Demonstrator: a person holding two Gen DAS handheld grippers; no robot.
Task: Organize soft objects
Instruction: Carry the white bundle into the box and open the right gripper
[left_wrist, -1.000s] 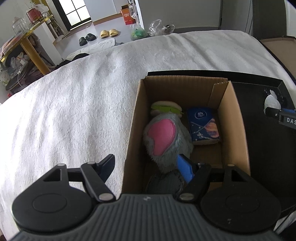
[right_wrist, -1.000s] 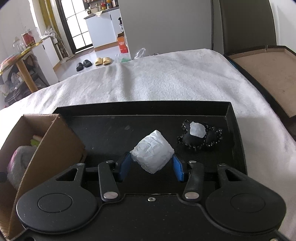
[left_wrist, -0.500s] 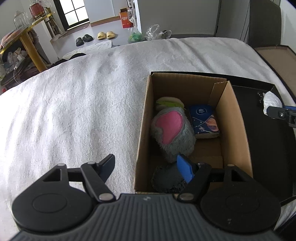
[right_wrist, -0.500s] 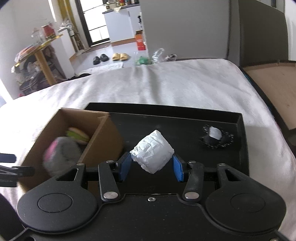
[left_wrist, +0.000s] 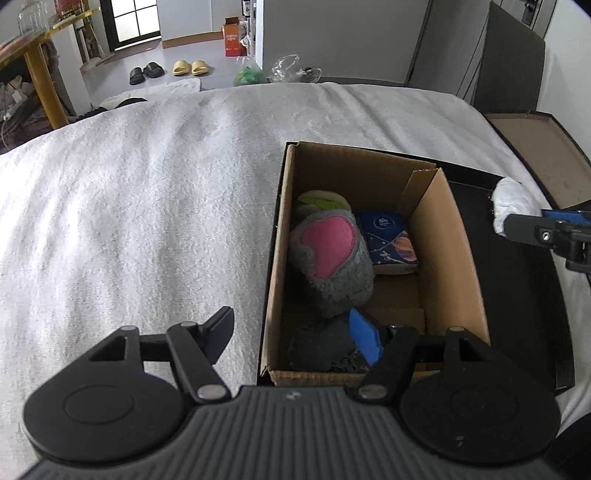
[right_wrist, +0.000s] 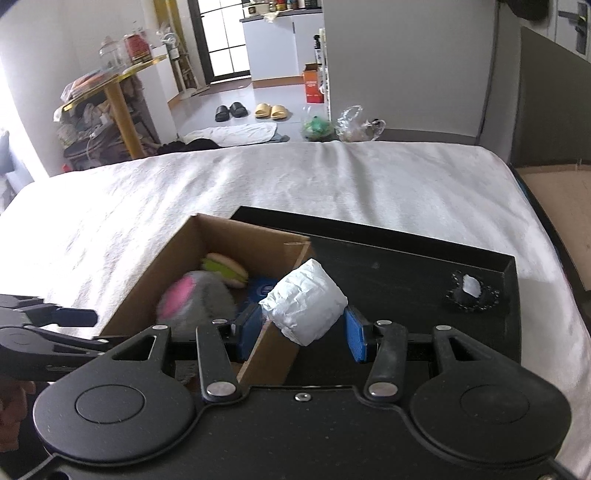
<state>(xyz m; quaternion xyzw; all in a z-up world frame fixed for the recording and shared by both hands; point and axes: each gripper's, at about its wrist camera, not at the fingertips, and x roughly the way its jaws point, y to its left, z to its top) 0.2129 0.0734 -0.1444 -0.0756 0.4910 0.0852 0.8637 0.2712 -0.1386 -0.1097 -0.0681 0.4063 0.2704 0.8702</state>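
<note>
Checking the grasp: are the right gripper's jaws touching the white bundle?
Touching. The right wrist view shows the right gripper jaws pressed against both sides of the white bundle.

No legible text from my feeds.
I see a round emblem on the blue tissue pack (left_wrist: 388, 236) and print on the orange carton (right_wrist: 313, 86) at twelve o'clock, both unreadable.

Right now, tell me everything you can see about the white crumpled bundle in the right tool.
The white crumpled paper-like bundle is a squat, wrinkled lump, roughly cylindrical and tilted. The right tool is shut on it, blue pads pressing its two sides. It hangs above the right wall of the brown cardboard box, at the black tray's edge, touching nothing else.
</note>
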